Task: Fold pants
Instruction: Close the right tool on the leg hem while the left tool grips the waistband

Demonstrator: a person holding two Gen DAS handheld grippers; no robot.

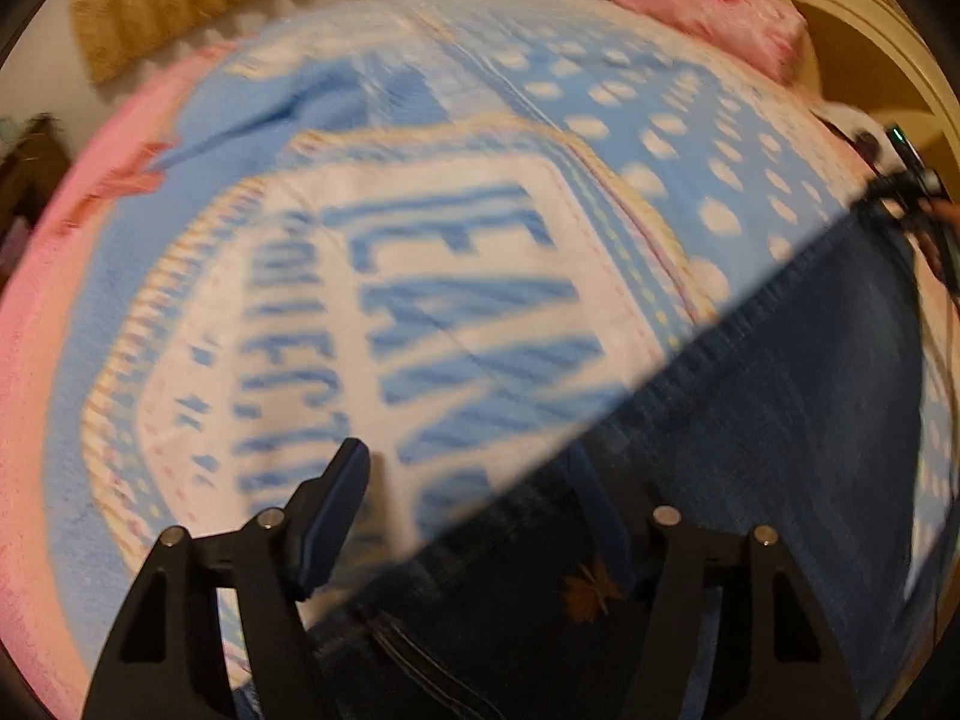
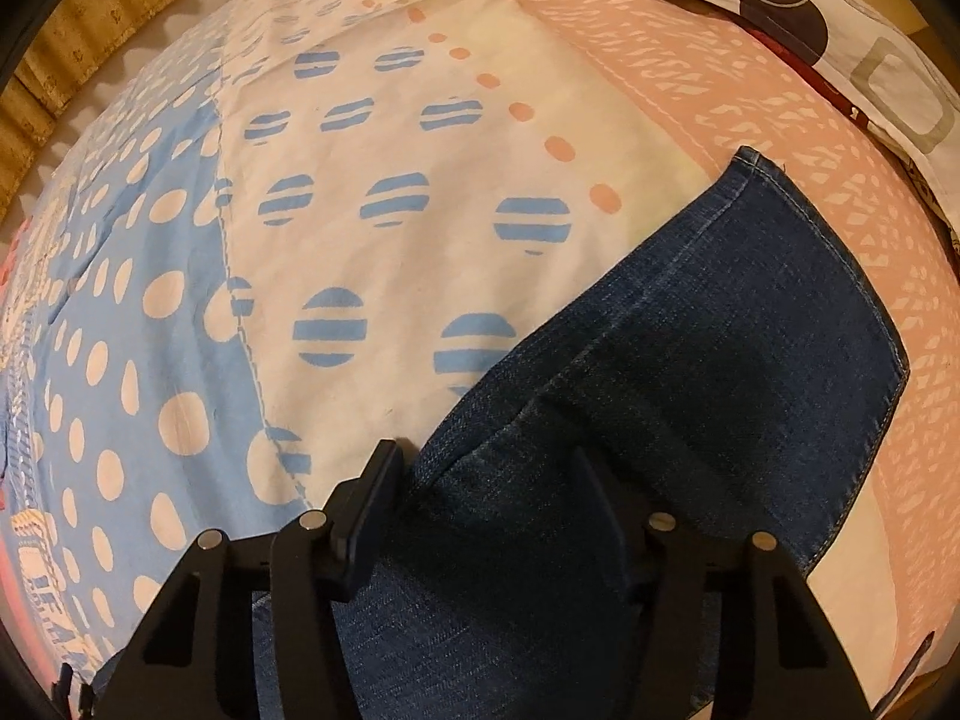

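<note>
Denim of the pants (image 2: 690, 360) is seen directly under both tongs, spread flat on the bed (image 2: 420, 240). From the right tongs (image 2: 492, 498) the leg runs fwd and to the right, its long axis ending at the hem; the waist end w/ a small embroidered leaf lies under the left tongs (image 1: 474, 504). Both tongs are about half open, straddling the pants' edge. No pinched fold is seen between the pads; contact w/ cloth can't be told
</note>
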